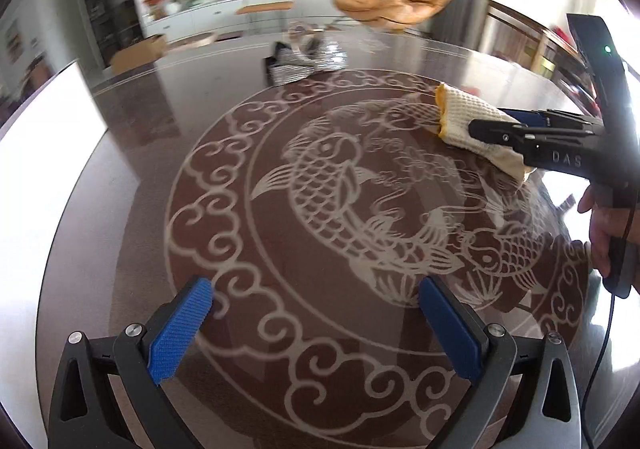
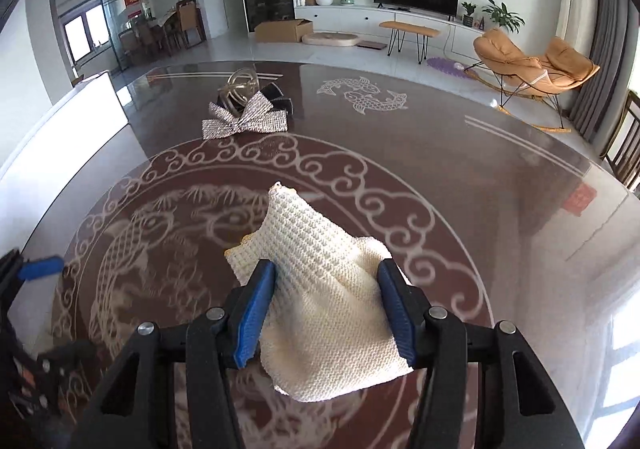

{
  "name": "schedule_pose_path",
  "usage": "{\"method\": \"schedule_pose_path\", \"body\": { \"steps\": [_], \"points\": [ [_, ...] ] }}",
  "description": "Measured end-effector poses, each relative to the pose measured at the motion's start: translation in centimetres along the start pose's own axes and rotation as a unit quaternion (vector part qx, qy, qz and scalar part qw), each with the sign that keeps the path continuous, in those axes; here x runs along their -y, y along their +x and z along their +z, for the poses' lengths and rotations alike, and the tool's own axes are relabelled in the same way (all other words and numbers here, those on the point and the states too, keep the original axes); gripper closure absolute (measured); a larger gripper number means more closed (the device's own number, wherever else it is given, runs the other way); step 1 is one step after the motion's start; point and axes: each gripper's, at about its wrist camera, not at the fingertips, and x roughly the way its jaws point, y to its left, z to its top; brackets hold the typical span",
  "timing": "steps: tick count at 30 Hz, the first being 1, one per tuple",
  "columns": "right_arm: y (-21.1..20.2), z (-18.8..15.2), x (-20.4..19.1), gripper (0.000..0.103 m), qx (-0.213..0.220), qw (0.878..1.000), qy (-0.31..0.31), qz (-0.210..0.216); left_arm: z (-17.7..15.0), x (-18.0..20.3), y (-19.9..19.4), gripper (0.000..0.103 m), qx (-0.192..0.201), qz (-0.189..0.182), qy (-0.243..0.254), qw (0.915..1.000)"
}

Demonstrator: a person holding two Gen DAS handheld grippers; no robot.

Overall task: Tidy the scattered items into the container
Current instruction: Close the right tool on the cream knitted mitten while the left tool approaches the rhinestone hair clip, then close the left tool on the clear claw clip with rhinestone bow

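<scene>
Above the glossy dark-brown counter (image 2: 500, 177) with its etched pale fish-and-cloud pattern, the right tongs (image 2: 326, 309) hold a cream waffle-knit cloth with a yellow-orange edge (image 2: 320, 273) — their 2 blue ribbed pads press into it from either side, and the fabric bunches between them. In the left wrist view the same cloth (image 1: 468, 121) hangs clear of the glass, its free end drooping past the black fingers. The left tongs (image 1: 316, 325) stand wide open with nothing between them, low over the fish motif.

The cloth looks light, soft and limp; it folds wherever it is not supported, so a pinch through a gathered bunch, as here, should hold better than one on a single thin edge. Its open knit gives the ribbed pads plenty to bite on, and slipping seems unlikely. It is not fragile, though a trailing corner could drag on the counter or catch on a rim when set down.

Toward the far side of the counter sits a glittering silver bow of sequinned ribbon (image 2: 246, 121), lying against a dark, boxy container (image 2: 280, 99) with a clear rounded object (image 2: 240, 83) at it — whether that piece is inside or just behind I cannot tell. The bow looks stiff-edged and sparkly; the counter is hard, smooth and highly reflective.
</scene>
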Motion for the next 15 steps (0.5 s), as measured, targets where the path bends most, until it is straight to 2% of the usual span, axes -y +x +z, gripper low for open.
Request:
{"method": "schedule_pose_path", "body": {
  "steps": [1,2,3,5,7,10,15],
  "points": [
    [-0.6,-0.8,-0.1,0.049,0.001,1.0,0.0,-0.004,1.2,-0.1,0.7,0.0,-0.014,-0.027,0.041,0.9987],
    [-1.0,-1.4,-0.1,0.049,0.001,1.0,0.002,-0.005,2.6,-0.4,1.4,0.0,-0.027,-0.033,0.069,0.9967],
    [-1.2,-1.7,0.0,0.049,0.002,1.0,0.006,-0.004,4.2,-0.9,2.0,0.0,-0.027,-0.017,0.091,0.9953],
    [-1.2,-1.9,0.1,0.049,0.001,1.0,0.009,-0.006,7.5,-1.8,2.3,0.0,0.011,0.003,0.128,0.9917],
    [-1.2,-2.0,0.0,0.049,0.0,1.0,0.007,-0.012,10.7,-3.0,3.0,0.0,0.042,-0.005,0.147,0.9882],
    [-1.3,-1.4,0.1,0.049,-0.001,1.0,0.008,-0.012,14.5,-4.5,5.8,0.0,0.028,-0.017,0.152,0.9878],
    [-1.2,-1.1,0.4,0.048,-0.001,1.0,0.012,-0.009,17.6,-4.5,9.8,0.0,0.03,-0.005,0.204,0.9786]
  ]
}}
